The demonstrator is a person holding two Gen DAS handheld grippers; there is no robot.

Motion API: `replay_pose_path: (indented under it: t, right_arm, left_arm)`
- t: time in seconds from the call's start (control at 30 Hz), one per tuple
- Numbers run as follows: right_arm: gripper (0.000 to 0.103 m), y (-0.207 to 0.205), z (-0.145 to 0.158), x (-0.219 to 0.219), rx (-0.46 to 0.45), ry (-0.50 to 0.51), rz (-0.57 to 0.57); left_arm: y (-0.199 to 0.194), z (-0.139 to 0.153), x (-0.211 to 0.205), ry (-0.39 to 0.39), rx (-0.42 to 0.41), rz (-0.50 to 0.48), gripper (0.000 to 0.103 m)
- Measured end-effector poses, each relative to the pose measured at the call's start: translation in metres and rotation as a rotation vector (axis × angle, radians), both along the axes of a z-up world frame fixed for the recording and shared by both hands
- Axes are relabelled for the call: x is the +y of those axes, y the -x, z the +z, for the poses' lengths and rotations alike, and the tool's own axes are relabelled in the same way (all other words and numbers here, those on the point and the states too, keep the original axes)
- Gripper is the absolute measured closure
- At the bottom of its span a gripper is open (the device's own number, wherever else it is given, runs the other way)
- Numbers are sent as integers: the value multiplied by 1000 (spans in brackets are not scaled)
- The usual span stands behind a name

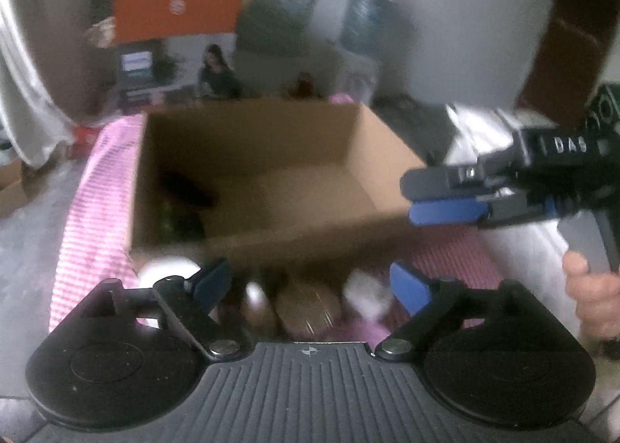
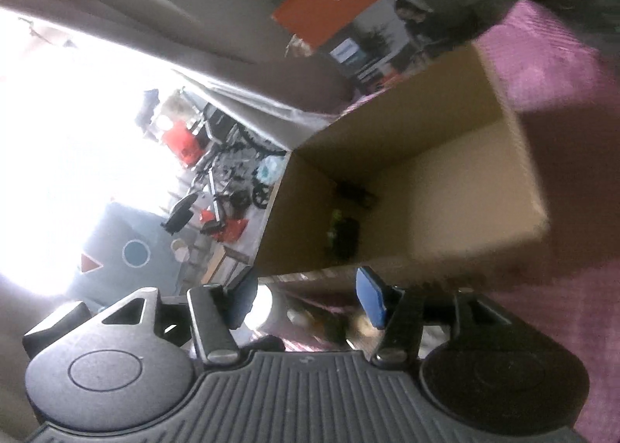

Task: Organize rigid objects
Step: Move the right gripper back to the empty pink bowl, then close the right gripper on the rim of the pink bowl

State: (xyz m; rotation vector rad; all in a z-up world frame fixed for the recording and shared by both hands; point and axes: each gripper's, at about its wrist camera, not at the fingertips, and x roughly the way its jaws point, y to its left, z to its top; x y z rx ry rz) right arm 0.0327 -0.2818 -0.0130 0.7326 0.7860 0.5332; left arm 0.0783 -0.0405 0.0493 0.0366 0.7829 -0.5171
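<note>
Cardboard box (image 1: 271,179) sits just ahead of left gripper (image 1: 310,284), dark items in its far-left corner. Blurred small objects (image 1: 306,307) lie between the spread, empty jaws. Right gripper (image 1: 445,195), part-open and empty, hovers at the box's right rim. Judgement: settle over one object before closing.

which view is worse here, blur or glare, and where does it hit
Left wrist view: motion blur throughout, smearing the cardboard box and the items before it; no glare. Right wrist view: tilted, with blown-out window glare washing out its left side, the box soft-edged, dark things inside unreadable. Both bend straight lines, fisheye style.
</note>
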Motion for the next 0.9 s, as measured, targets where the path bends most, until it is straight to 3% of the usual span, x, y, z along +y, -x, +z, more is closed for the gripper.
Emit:
replay_pose_path:
  t: [0.23,0.37,0.47,0.6,0.9]
  right_arm:
    - [43,44,-45,-4,50,46,-73]
    - [44,53,-69,9,84,138,-88]
    - [48,52,-82,22,106,183,-63]
    - [53,48,-92,33,111,230,-52]
    - [62,35,-102,47,112,299,-30]
  left_arm:
    - [25,-45,-23,-85,55,-139,10]
    - [30,-65,-35,-127,69,-197,10]
    - [30,-74,-39,-118,81,-209,10]
    - [26,-82,-43,-129,37,-210,10]
    - [24,-96,-60,-208,25,-237,9]
